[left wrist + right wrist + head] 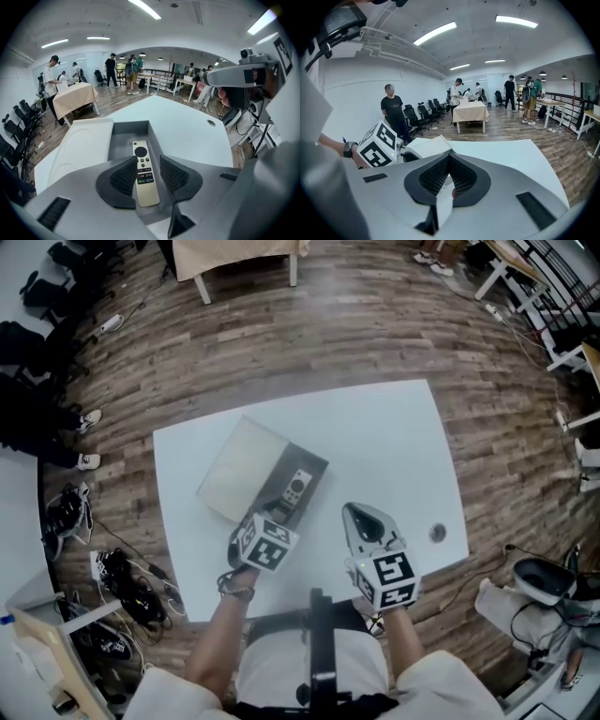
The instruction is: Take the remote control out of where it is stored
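Note:
A slim pale-gold remote control (295, 487) (145, 174) with dark buttons lies flat in a grey tray (312, 468) (123, 139) that is slid out of a white box sleeve (240, 468) (78, 145) on the white table (394, 446). My left gripper (280, 513) (149, 160) is open and hovers over the remote's near end, one pad on each side and neither touching it. My right gripper (362, 519) (449, 160) is to the right over bare table, shut with nothing in it. The left gripper's marker cube (378, 145) shows in the right gripper view.
A round cable hole (438, 533) (212, 123) sits near the table's right edge. Beyond the table is wood floor with a cloth-covered table (239, 254) (75, 96), office chairs, several people standing, and cables and shoes on the floor at the left (122, 582).

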A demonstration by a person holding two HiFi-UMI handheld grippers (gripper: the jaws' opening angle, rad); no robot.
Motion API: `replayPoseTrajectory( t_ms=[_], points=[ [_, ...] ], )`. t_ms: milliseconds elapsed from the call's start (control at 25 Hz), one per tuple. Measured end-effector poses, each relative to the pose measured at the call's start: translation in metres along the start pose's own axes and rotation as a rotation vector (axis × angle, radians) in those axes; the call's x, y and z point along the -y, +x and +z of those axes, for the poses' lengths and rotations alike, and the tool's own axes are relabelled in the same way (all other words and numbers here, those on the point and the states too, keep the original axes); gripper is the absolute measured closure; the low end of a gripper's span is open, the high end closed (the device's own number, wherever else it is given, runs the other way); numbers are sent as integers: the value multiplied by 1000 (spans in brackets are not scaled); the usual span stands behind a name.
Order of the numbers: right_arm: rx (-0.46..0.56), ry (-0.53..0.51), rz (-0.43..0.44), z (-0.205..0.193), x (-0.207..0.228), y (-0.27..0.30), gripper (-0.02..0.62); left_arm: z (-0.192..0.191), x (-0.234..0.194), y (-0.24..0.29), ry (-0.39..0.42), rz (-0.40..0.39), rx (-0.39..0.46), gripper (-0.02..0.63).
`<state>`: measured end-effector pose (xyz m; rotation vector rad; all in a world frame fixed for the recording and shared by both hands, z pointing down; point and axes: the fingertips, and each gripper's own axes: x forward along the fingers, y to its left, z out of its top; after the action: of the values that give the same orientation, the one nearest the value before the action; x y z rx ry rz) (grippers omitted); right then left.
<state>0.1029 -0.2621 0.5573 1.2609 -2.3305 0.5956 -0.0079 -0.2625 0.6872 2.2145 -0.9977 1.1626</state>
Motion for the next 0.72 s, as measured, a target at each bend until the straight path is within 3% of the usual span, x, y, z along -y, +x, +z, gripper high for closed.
replayPoseTrajectory(
  t_ms=[200, 280, 440, 720],
  points=[
    [-28, -8, 35, -2, 11, 18, 595, -14, -5, 20, -30, -3, -92, 467],
    [-42, -13, 45, -4, 14, 25, 595, -21, -6, 27, -55, -13, -111, 412],
    [-71, -32, 42, -8, 19, 36, 595, -24, -11, 38, -96, -6, -122, 410],
    [-122, -13, 41, -25, 19, 47, 595, -31, -10, 46, -93, -33, -179, 410]
  ],
)
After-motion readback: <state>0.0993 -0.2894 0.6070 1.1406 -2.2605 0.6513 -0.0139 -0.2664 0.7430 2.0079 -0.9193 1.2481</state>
